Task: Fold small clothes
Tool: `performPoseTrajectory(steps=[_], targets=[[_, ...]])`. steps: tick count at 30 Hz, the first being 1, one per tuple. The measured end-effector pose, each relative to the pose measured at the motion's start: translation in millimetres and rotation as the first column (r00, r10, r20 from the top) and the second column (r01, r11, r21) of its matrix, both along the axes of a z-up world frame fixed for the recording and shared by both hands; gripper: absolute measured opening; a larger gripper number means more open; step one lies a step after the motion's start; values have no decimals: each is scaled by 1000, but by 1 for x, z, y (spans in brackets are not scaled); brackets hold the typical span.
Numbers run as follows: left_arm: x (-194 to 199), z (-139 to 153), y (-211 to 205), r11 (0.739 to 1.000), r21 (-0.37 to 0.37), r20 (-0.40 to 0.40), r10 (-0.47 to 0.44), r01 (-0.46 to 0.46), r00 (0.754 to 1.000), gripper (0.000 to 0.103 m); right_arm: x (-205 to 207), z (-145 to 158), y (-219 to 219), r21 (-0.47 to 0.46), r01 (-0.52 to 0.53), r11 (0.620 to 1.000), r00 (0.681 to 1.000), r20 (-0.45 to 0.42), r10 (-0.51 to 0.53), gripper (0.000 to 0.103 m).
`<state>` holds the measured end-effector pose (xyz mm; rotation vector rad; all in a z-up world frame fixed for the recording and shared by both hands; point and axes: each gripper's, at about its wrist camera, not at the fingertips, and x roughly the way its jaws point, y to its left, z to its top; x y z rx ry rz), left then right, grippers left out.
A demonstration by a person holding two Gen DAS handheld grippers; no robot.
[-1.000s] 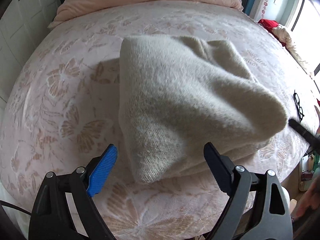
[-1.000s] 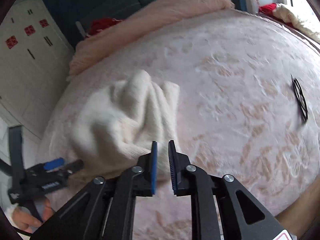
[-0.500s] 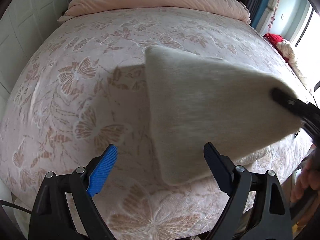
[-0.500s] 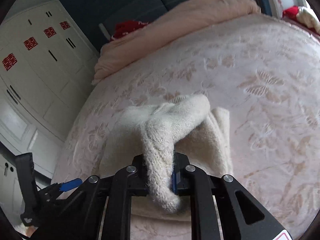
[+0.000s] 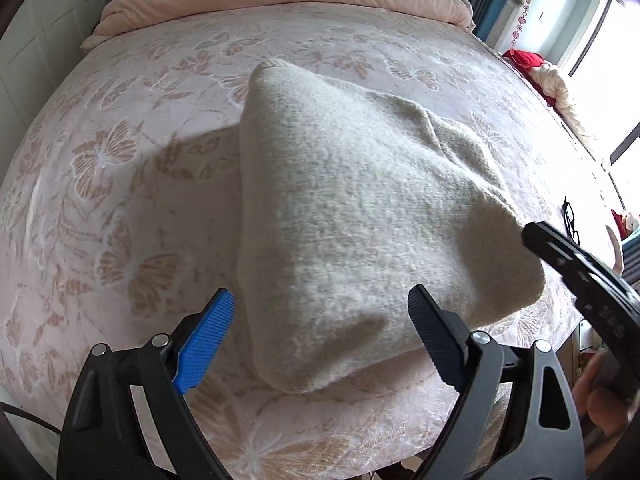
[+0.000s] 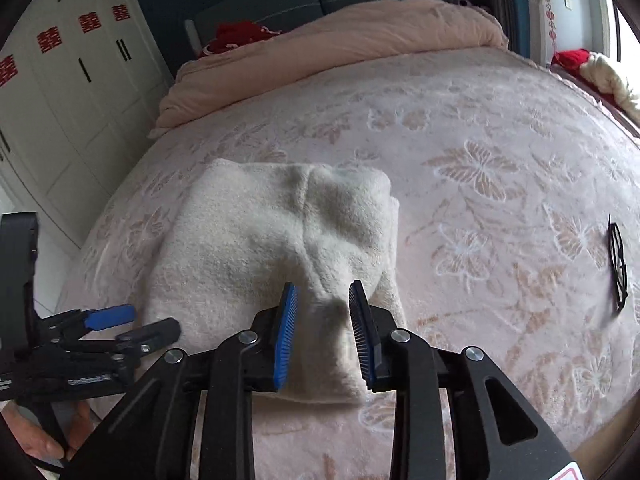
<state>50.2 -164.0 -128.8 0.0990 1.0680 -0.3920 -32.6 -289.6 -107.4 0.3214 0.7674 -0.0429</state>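
Cream knit garment (image 6: 276, 240) lying folded in a thick rectangle on the floral bedspread (image 6: 500, 208), near the bed's front edge; fold looks basically done, maybe a last tidy or flatten left. Right gripper (image 6: 323, 328) jaws apart w/ a bit of the near edge between them, not clamped. Left gripper (image 5: 320, 336) wide apart, holding nothing, just beside the garment's near-left corner; glasses (image 6: 618, 264) well apart to the right.

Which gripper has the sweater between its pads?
The right gripper: a pinch of the cream sweater sits between its part-open pads. The left gripper gapes wide, short of it.
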Motion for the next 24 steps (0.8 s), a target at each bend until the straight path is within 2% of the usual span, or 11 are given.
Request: performPoseTrajectory(steps=[3, 5, 7, 8, 10, 12, 16, 19, 20, 22, 24], targets=[[-3, -2, -4, 1000, 16, 1, 0, 0, 1000, 86, -7, 9, 17, -22, -49, 999, 997, 60, 50, 28], [-3, -4, -5, 999, 32, 2, -2, 2, 1000, 86, 2, -4, 21, -42, -68, 997, 997, -25, 67, 21], [-2, -4, -5, 999, 44, 8, 2, -2, 1000, 86, 10, -42, 12, -32, -57, 998, 989, -140, 52, 3], [-2, -4, -4, 999, 47, 11, 3, -4, 1000, 86, 6, -45, 5, -4, -39, 999, 989, -141, 38, 3], [-1, -4, -3, 998, 56, 21, 3, -5, 1000, 86, -9, -27, -3, 54, -9, 999, 997, -70, 13, 5], [0, -6, -1, 998, 65, 24, 10, -12, 1000, 86, -17, -15, -4, 41, -1, 999, 1000, -30, 2, 9], [1, -11, -6, 998, 62, 2, 22, -22, 1000, 86, 0, -59, -1, 0, -53, 999, 985, -162, 52, 7], [0, -6, -4, 999, 41, -5, 10, -9, 1000, 87, -9, -35, -11, 51, -7, 999, 995, -100, 12, 9], [1, -3, 0, 1000, 18, -6, 14, -14, 1000, 87, -14, -21, -14, 44, 15, 999, 998, -68, -12, 13], [7, 2, 8, 998, -46, -21, 45, -46, 999, 90, -19, -3, -18, -4, 52, 999, 998, -32, -52, 67], [19, 1, 15, 989, -120, -64, 75, -83, 995, 92, -18, -1, -19, -43, 55, 998, 998, -30, -56, 75]])
